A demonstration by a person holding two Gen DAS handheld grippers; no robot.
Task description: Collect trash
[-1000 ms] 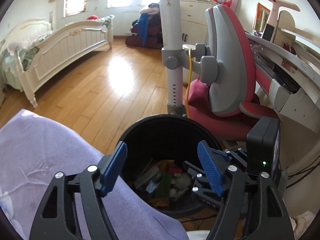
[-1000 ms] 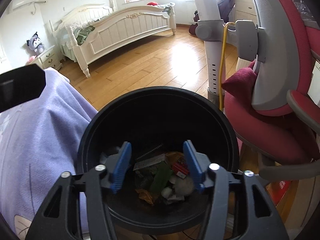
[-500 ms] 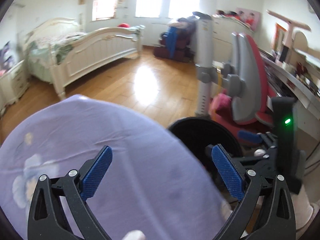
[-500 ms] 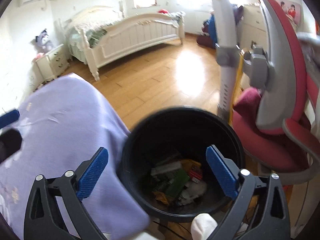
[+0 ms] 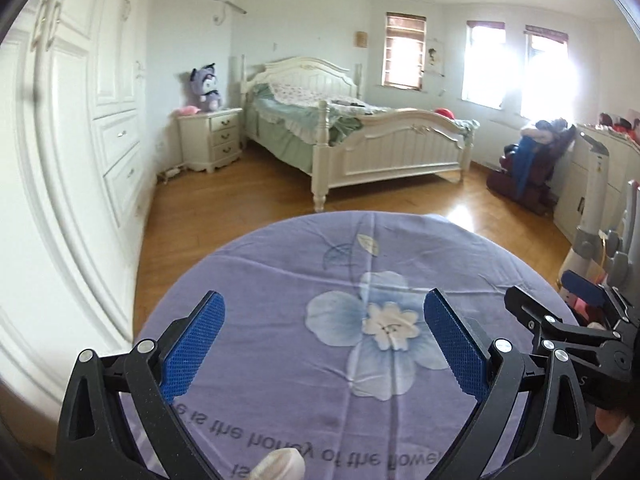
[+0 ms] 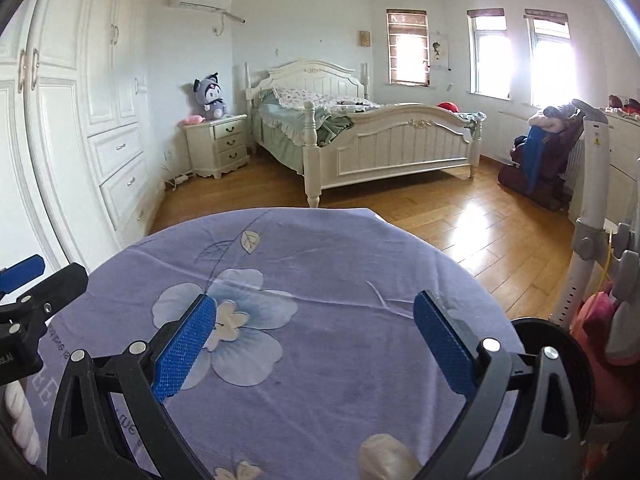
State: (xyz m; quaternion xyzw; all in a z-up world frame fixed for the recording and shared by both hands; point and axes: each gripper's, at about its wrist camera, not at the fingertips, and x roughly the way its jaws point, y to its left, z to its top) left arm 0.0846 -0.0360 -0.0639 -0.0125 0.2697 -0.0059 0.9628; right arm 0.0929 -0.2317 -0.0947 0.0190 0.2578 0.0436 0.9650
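Trash bin: black, beside the purple flowered cloth.
Left hand-held gripper: released, empty, above the cloth.
Right hand-held gripper: released, empty.

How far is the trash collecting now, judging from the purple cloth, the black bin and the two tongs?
Done: no trash shows on the visible part of the purple floral cloth. In hand: nothing; the left tongs and right tongs have just been opening and stand wide and empty above the cloth. Left: hard to say. Only the rim of the black bin shows at the right, so its contents cannot be seen.
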